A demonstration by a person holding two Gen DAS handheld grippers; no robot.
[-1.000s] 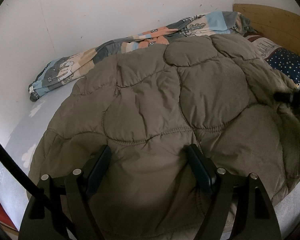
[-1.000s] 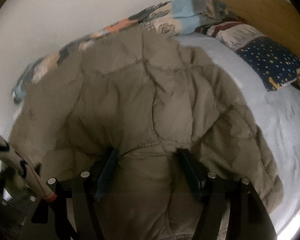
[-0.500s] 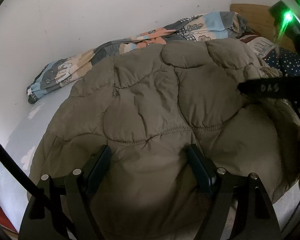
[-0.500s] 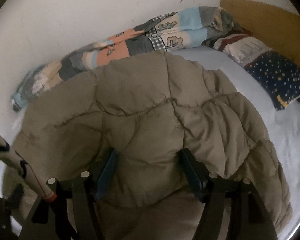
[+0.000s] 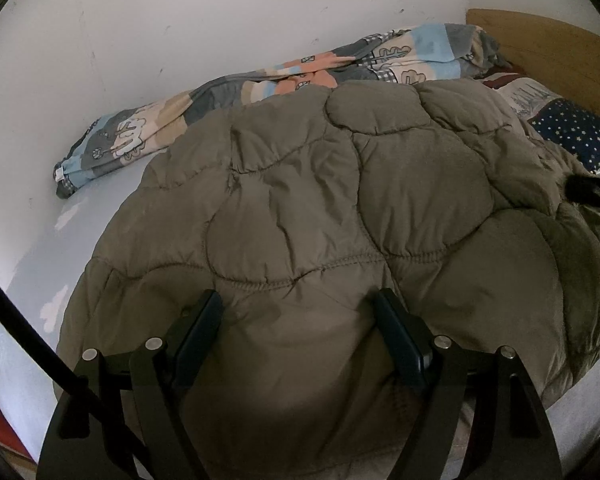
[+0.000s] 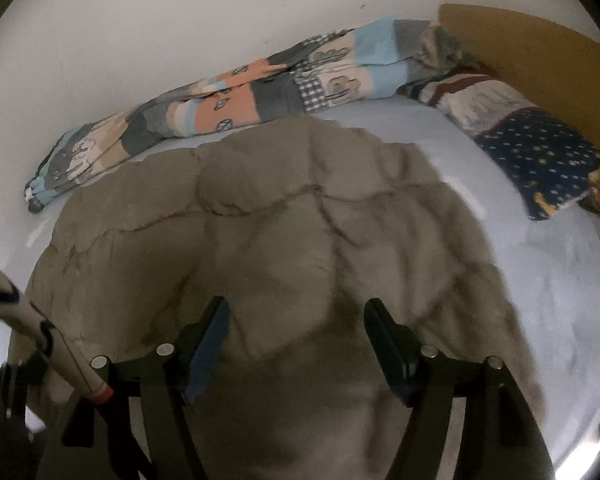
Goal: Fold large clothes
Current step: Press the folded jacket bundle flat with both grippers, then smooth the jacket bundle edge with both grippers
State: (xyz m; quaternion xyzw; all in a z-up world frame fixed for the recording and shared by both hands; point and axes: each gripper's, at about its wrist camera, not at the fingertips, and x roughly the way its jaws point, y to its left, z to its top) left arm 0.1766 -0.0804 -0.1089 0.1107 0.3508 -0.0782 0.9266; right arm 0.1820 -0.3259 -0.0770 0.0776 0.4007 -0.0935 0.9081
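Olive quilted jacket (image 5: 320, 208) under (not within) spread jaws

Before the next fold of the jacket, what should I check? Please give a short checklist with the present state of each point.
1. Jacket lies on the bed: ok.
2. Left gripper wide, jacket between its fingers: ok; whether the pads press, cannot tell.
3. Right gripper wide over the jacket: ok; grip cannot tell, picture blurred.
4. Bare sheet right of the jacket for folding: ok.
5. Blanket by the wall touches the jacket's far edge: cannot tell.
6. Pillow apart from the jacket in the right view: ok.
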